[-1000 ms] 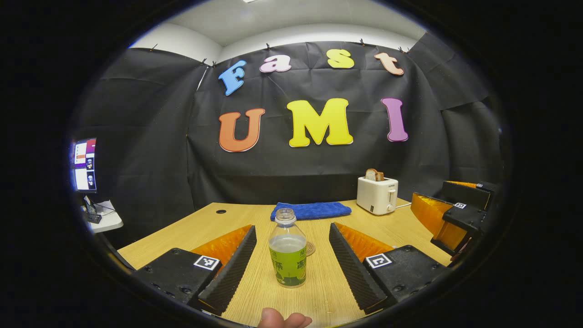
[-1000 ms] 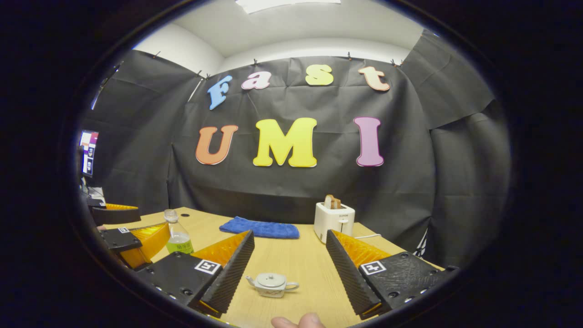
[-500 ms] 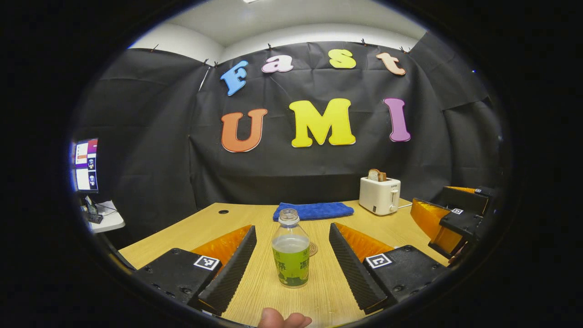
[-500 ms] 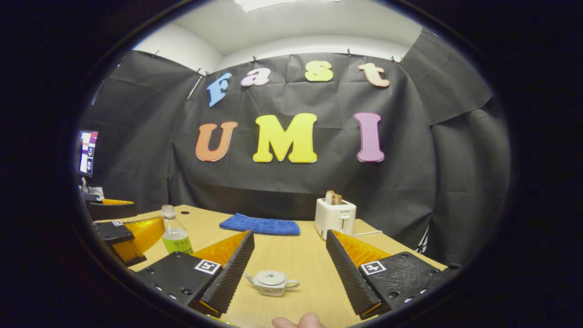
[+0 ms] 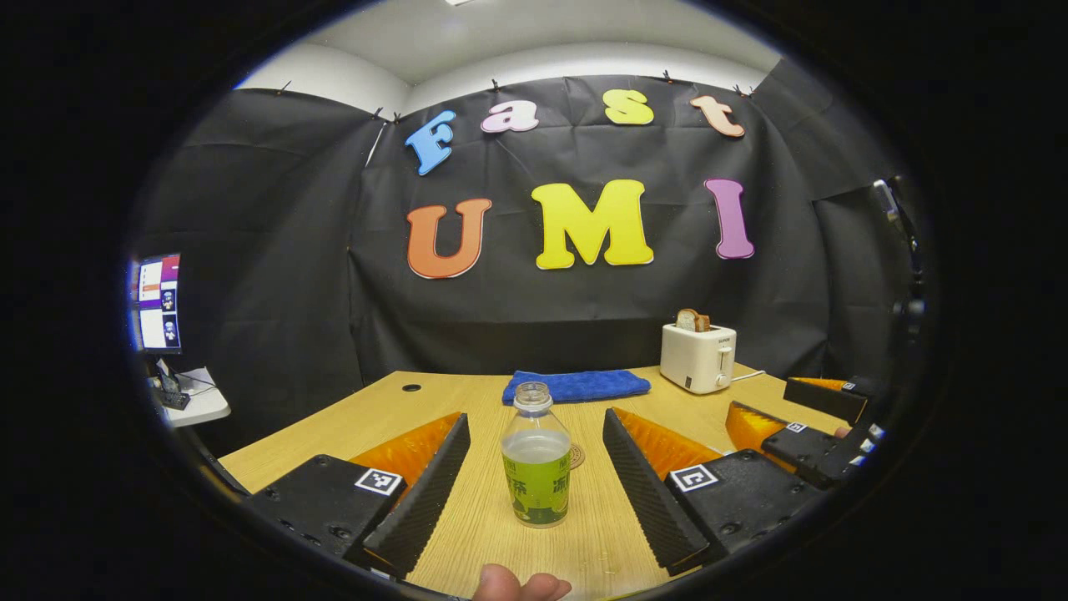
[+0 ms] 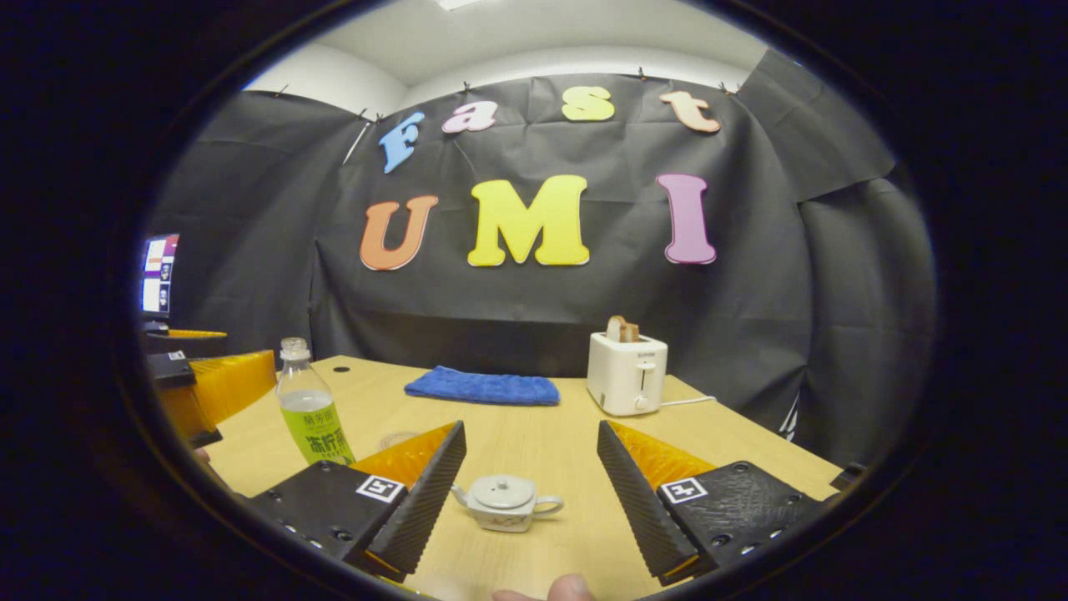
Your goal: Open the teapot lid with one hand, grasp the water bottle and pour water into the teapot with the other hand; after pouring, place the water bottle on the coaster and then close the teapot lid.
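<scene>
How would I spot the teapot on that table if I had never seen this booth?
Start at the wooden table with the white toaster at its back. Come toward the near edge, between the two fingers of the right hand-held gripper: the teapot sits there, lid on. It is small, squat and pale, with spout and handle, unlike the tall clear water bottle.

We see each gripper's [image 5: 534, 476] black blocky body with small screws, a square black-and-white marker per side, and ribbed, wedge-shaped fingers [image 6: 434, 488] backed by translucent ridged panels.

A white toaster [image 6: 626, 373] (bread inside) stands near a blue towel [image 6: 482, 387].
</scene>
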